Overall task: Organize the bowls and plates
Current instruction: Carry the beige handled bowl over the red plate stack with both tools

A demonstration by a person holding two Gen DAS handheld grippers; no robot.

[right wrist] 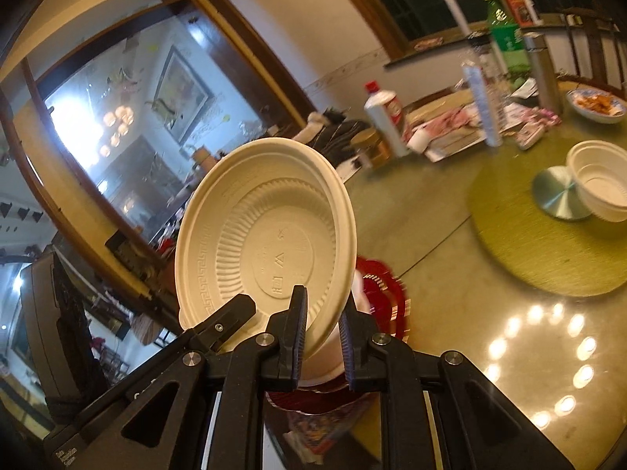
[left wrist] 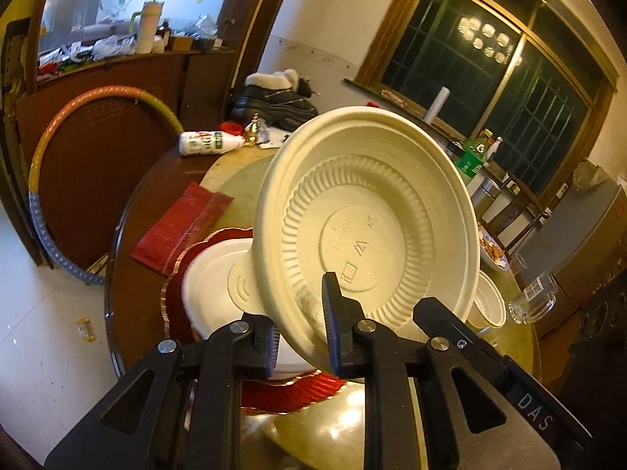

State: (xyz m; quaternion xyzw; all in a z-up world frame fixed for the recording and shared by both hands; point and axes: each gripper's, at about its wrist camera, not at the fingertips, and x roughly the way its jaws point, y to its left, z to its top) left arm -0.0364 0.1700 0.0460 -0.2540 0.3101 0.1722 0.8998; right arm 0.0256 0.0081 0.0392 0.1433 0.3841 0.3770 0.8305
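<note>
left wrist view: left gripper point(left wrist: 301, 327) had its jaws clamped on the rim of a cream plate point(left wrist: 366, 227), held tilted on edge in the air with its ribbed, stamped underside facing the camera. below and behind it lay white plates point(left wrist: 209, 282) stacked on a red scalloped tray point(left wrist: 172, 293) on the round table point(left wrist: 156, 192). a stack of white bowls point(left wrist: 490, 301) sat to the right, near a glass jar point(left wrist: 535, 299).

right wrist view: right gripper point(right wrist: 323, 337) was closed tight on the rim of a second cream plate point(right wrist: 266, 243), also tilted up off the table, underside toward the camera. red tray point(right wrist: 386, 293) showed behind it. stacked bowls point(right wrist: 599, 184) stood well apart on a green mat point(right wrist: 521, 243), beside a metal disc point(right wrist: 556, 196).
</note>
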